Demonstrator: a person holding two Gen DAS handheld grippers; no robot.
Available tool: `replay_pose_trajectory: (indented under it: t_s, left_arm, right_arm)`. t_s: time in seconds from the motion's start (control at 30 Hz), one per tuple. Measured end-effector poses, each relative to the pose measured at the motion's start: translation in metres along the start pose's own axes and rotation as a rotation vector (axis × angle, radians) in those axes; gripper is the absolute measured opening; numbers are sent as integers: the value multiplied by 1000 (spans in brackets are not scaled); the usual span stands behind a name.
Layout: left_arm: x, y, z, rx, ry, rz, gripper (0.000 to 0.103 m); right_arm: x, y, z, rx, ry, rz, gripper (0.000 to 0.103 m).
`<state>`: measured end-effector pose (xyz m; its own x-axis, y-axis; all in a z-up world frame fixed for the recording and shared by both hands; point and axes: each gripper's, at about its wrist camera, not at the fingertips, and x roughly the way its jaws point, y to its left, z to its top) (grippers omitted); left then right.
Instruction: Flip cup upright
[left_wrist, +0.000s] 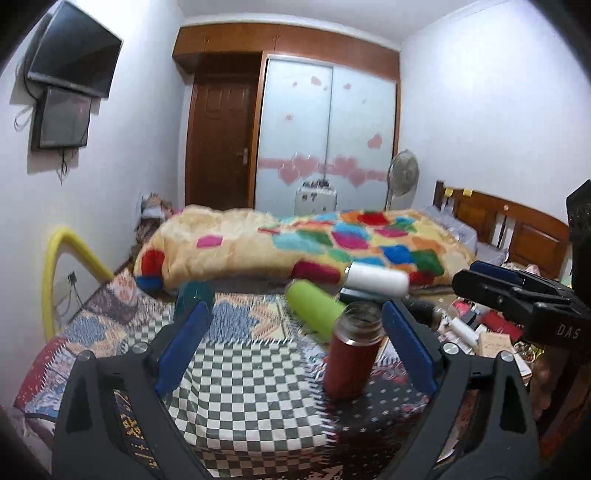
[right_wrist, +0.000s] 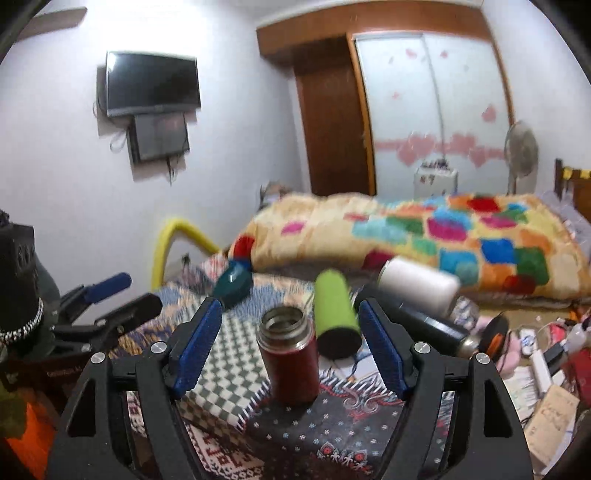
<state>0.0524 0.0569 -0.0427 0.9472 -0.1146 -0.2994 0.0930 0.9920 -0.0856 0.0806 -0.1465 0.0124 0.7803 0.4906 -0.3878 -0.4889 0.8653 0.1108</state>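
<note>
The jaws of both tools are being held wide apart with nothing between the pads: the left gripper (left_wrist: 295, 345) and the right gripper (right_wrist: 290, 347) are each being pointed at the patchwork-covered bed surface (left_wrist: 236, 384). The dark red cylindrical metal flask with its open steel mouth (right_wrist: 290, 360) is being seen standing upright on that cloth, mouth upward, between the right gripper's blue pads without being touched by either, so by judgement its share of the task is looking finished. The lime green cylindrical cup (right_wrist: 336, 317) is lying on its side just behind the flask, its dark end turned toward the cameras, with a white cylindrical bottle (right_wrist: 419, 286) and a black bottle (right_wrist: 432, 325) lying near it on the right. If the green cup is being taken next, it is probably best approached past the flask without the flask being nudged, since the two are standing close together. The cup's smooth round body is likely to roll, so a grip across its middle is being advised, with the rotation made slowly and the base settled flat on the soft, uneven cloth before the pads are being parted.
</note>
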Motion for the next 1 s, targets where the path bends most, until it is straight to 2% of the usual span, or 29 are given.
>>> replay_pose_trajectory:
  t_s: [0.27, 0.4, 0.5, 0.57, 0.63, 1.0]
  left_arm:
    - [-61, -23, 19, 16, -122, 29, 96]
    - [-83, -34, 20, 33, -164, 50, 97]
    - [-98, -40, 19, 45, -199, 66, 103]
    - [-106, -44, 18, 54, -210, 74, 103]
    - [-111, -47, 17, 61, -218, 82, 103]
    - [-116, -51, 11, 63, -213, 96, 103]
  right_arm:
    - [-56, 22, 11, -9, -156, -41, 75]
    - [-73, 28, 6, -3, -199, -66, 85]
    - [-81, 30, 3, -5, -212, -81, 87]
    - [-86, 30, 0, -4, -222, -91, 92]
    - [-91, 32, -3, 2, -240, -112, 103]
    - [-101, 34, -11, -3, -250, -155, 103]
